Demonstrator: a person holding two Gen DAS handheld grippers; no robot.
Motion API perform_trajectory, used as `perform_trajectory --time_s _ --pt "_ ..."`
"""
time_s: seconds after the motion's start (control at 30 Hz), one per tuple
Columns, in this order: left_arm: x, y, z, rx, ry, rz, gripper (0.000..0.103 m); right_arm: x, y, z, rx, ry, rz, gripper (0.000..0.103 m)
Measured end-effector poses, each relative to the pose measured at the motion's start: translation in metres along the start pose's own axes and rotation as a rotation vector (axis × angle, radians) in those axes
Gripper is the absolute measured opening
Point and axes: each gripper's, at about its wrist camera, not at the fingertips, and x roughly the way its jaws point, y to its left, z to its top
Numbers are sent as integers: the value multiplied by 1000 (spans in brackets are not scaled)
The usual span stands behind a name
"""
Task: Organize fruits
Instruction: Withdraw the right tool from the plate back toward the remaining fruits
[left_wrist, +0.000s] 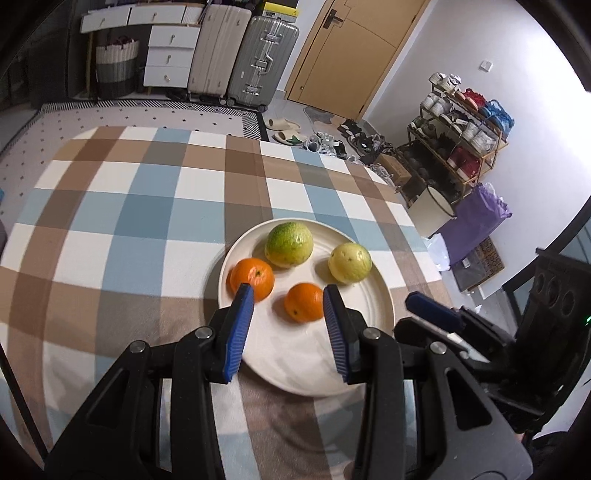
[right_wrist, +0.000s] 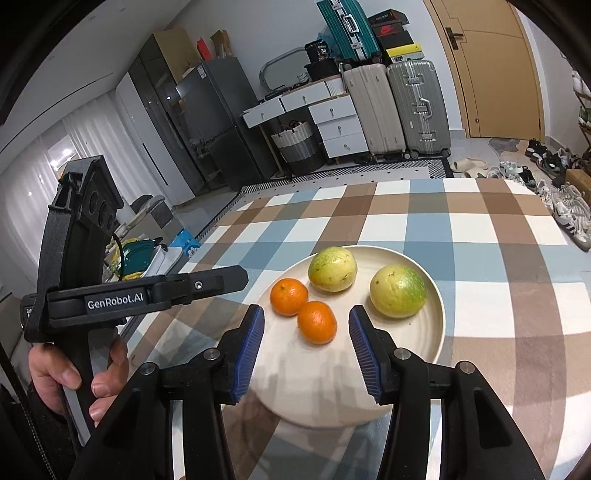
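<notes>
The plate (left_wrist: 384, 306) is the landmark here: its near rim is cut off behind the fingers of the left gripper (left_wrist: 290, 299) in the left wrist view, and in the right wrist view the right gripper (right_wrist: 306, 319) hides its near edge the same way. Nothing sits between either pair of blue pads; both jaws stand spread and empty above the plate's near side. On the plate lie four fruits: a green-and-yellow fruit (left_wrist: 289, 244) at the far side, a pale yellow fruit (left_wrist: 349, 262) beside it, one orange (left_wrist: 252, 277) partly covered by a blue pad, and a second orange (left_wrist: 303, 302) nearest the grippers, slightly blurred. What kind the two yellowish fruits are cannot be made out. A hand (right_wrist: 70, 373) grips the left gripper's handle left of the plate in the right wrist view, its wrist cut off by the frame. The plate rests on a checked tablecloth (left_wrist: 147, 221) of brown, blue and white. Beyond the plate stand two suitcases (left_wrist: 240, 55), white drawers (left_wrist: 170, 55), a woven basket (left_wrist: 116, 64), a wooden door (left_wrist: 354, 48) and a shoe rack (left_wrist: 458, 140). The left gripper's side reads "GenRobot.AI" (right_wrist: 115, 302); labels on boxes above the suitcases are too small to read.
</notes>
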Motion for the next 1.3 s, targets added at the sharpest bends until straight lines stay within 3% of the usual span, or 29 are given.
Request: perform_trajectory --time_s 0.17,0.37,0.53,0.7,0.87,1.07,1.3 --pt "-23 -7 -21 30 -18 26 35 -19 10 -10 -17 -14 -2 53" --pt "-45 -14 -48 63 -46 53 36 -40 24 -25 -41 -42 -1 64" --pt "-61 -20 -71 83 -85 112 66 -53 32 -39 -28 -66 10 77" --pt "-78 -19 -85 78 -120 127 80 -66 38 -49 -36 -85 0 84" --pt "-89 -22 -95 90 -134 143 84 -78 41 -56 -26 -104 -11 90" --pt "-96 -21 -107 87 -140 152 100 -90 45 -62 -24 -120 -11 92" --pt "-106 -16 -123 76 -147 165 102 -103 49 -71 -21 -149 -15 100"
